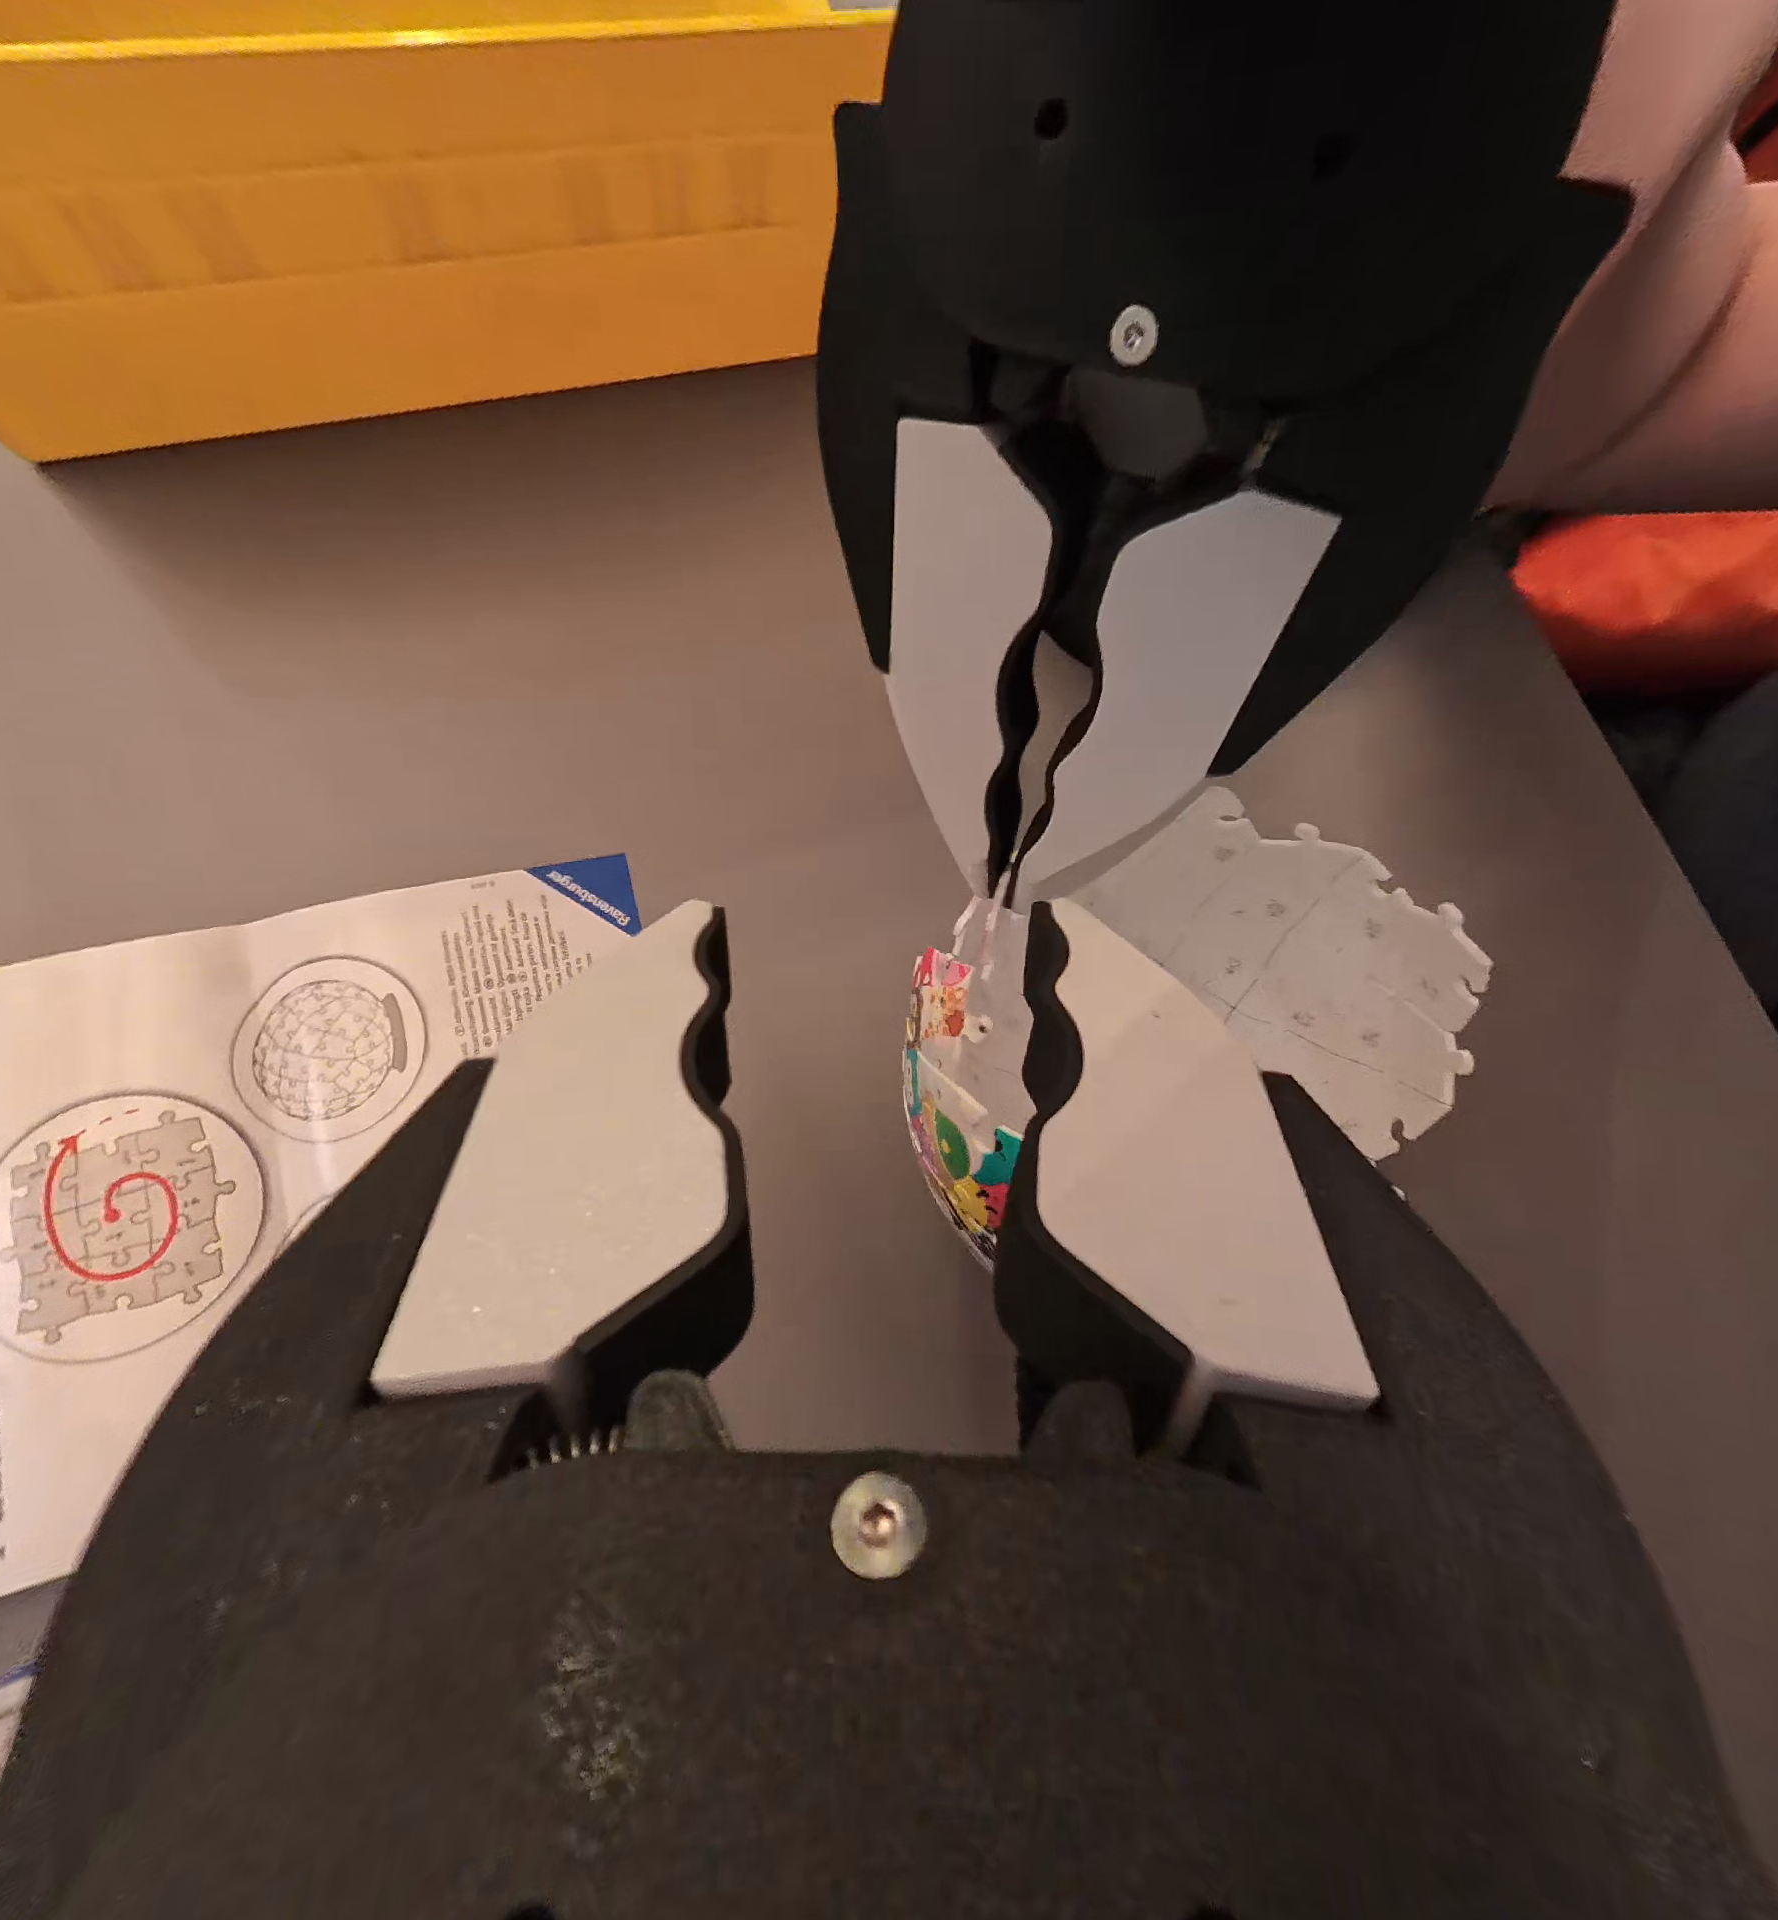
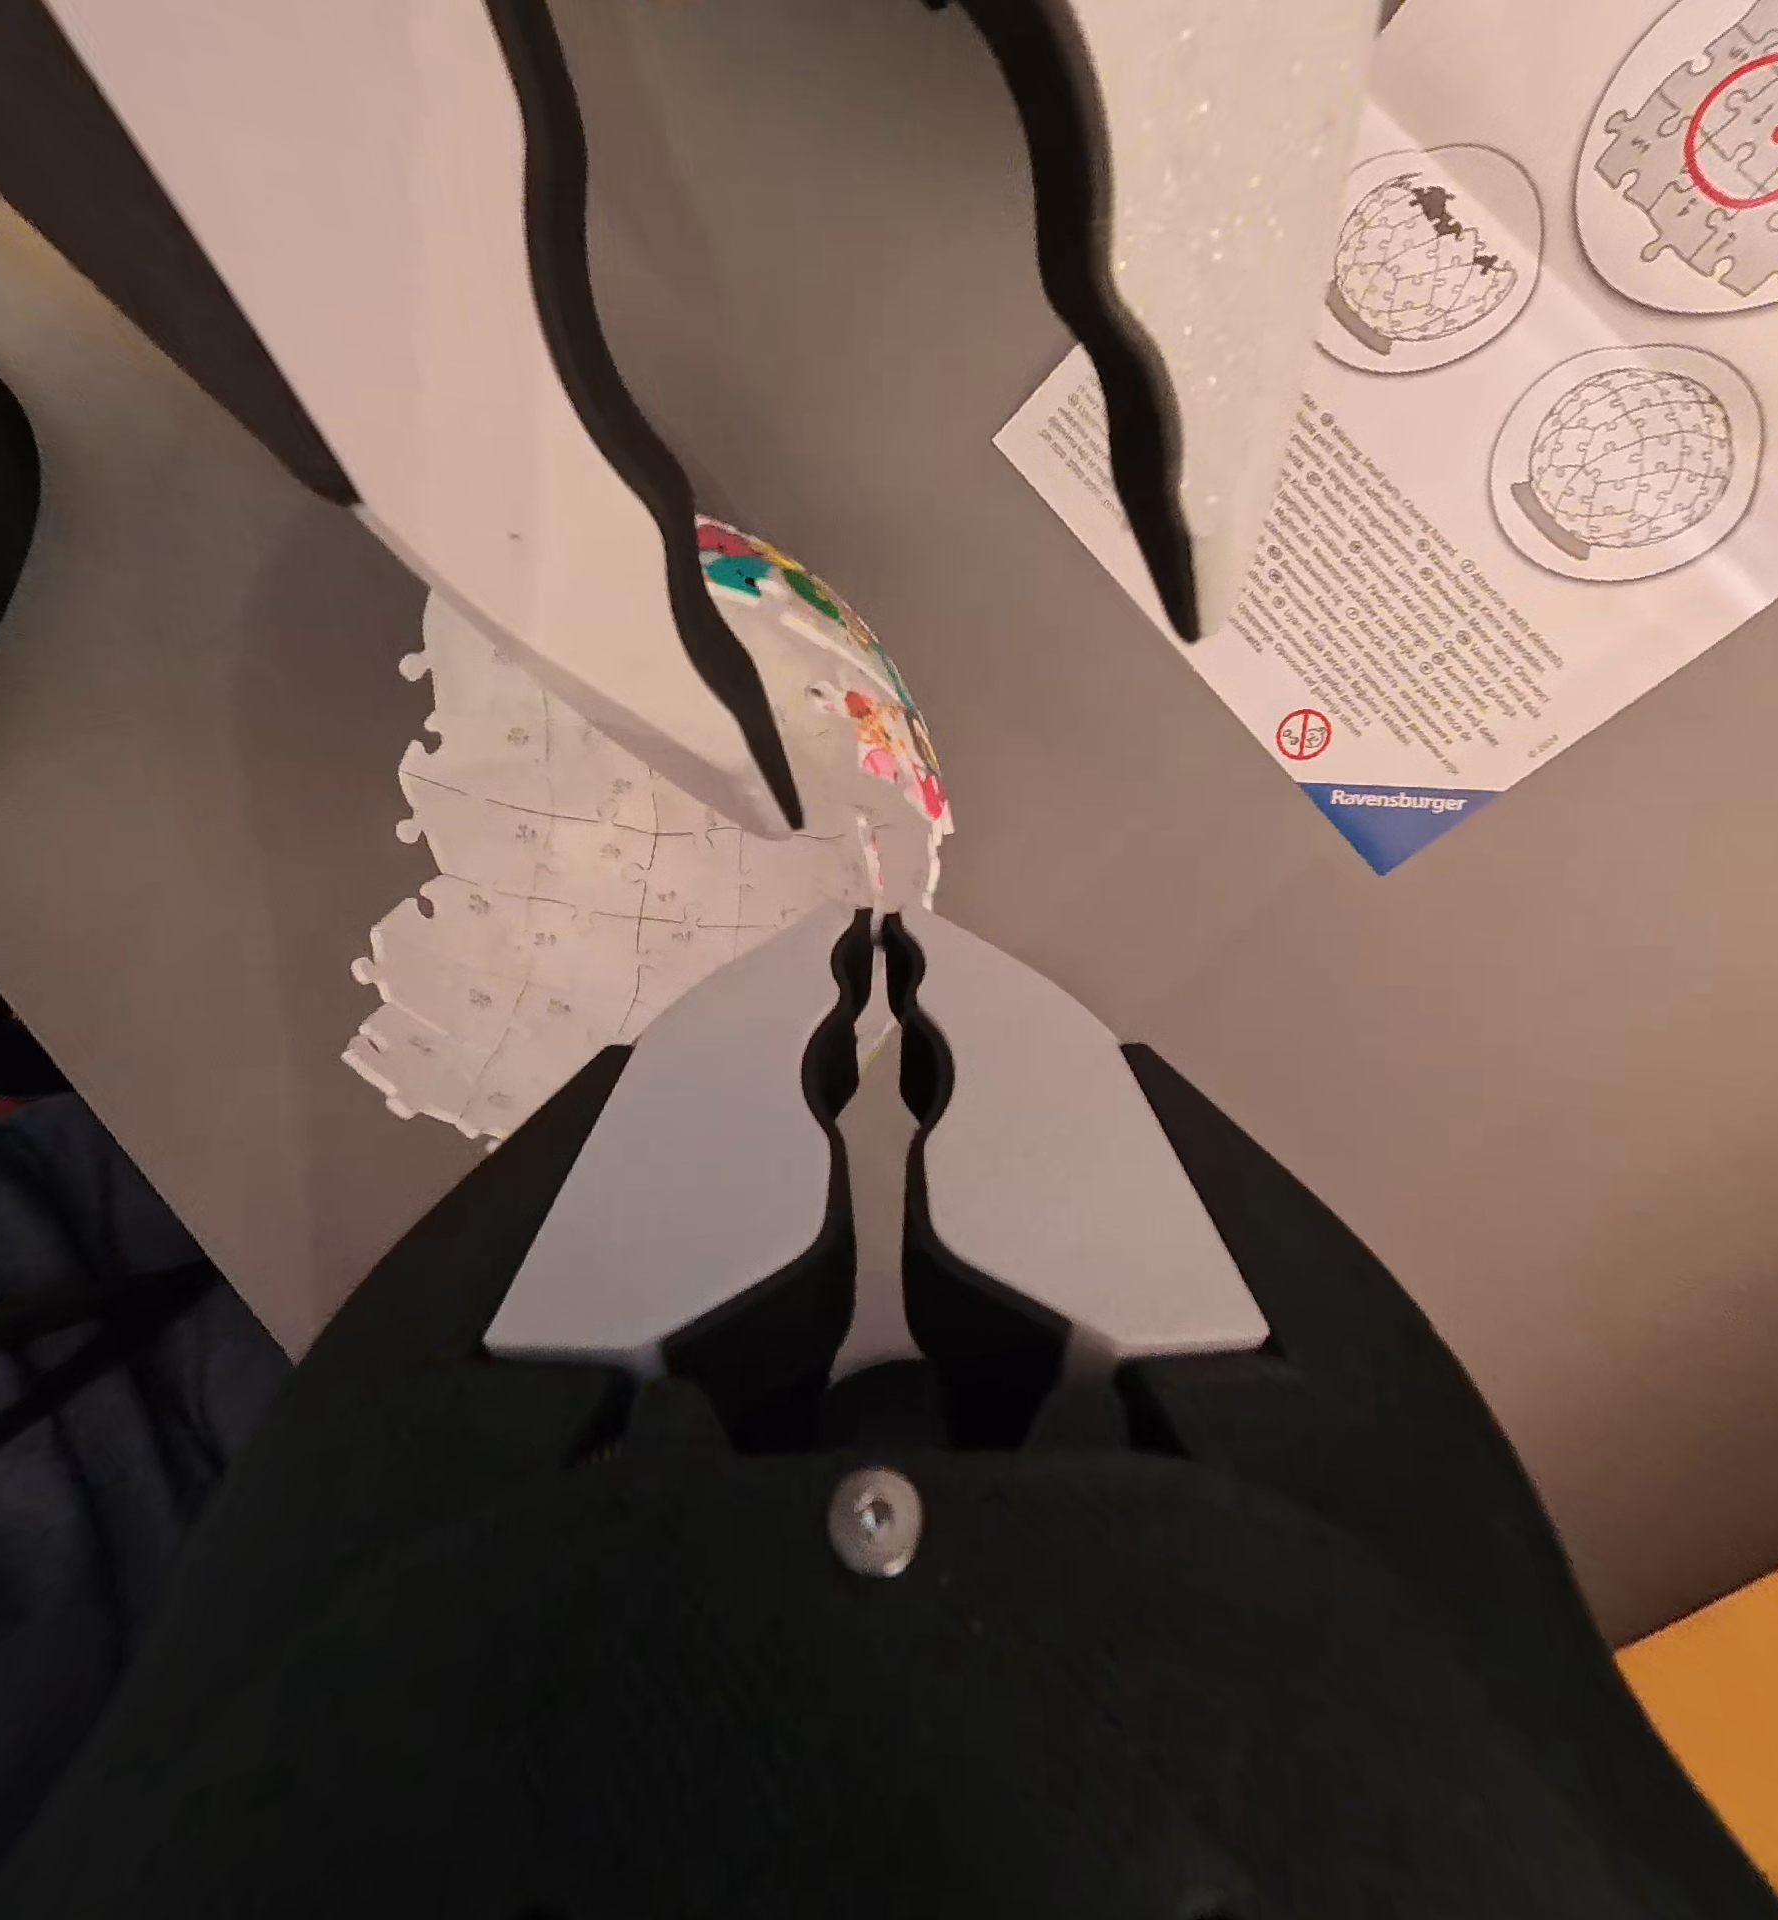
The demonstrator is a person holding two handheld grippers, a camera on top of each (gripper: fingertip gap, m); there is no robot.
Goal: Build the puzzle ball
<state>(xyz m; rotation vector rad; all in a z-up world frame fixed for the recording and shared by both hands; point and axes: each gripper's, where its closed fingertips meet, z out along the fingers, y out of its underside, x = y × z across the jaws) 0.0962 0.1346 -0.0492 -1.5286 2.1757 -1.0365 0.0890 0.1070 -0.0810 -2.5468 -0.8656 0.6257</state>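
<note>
one curved puzzle shell [image 2: 573, 894], thin, light and apt to pop apart, stands on edge on the grey surface [image 1: 449, 644]. right tool [image 2: 877, 920] pinches its rim; left tool [image 1: 880, 930] gapes beside it.

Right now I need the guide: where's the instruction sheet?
The instruction sheet lies flat on the grey table, left of the left gripper in the left wrist view.
</note>
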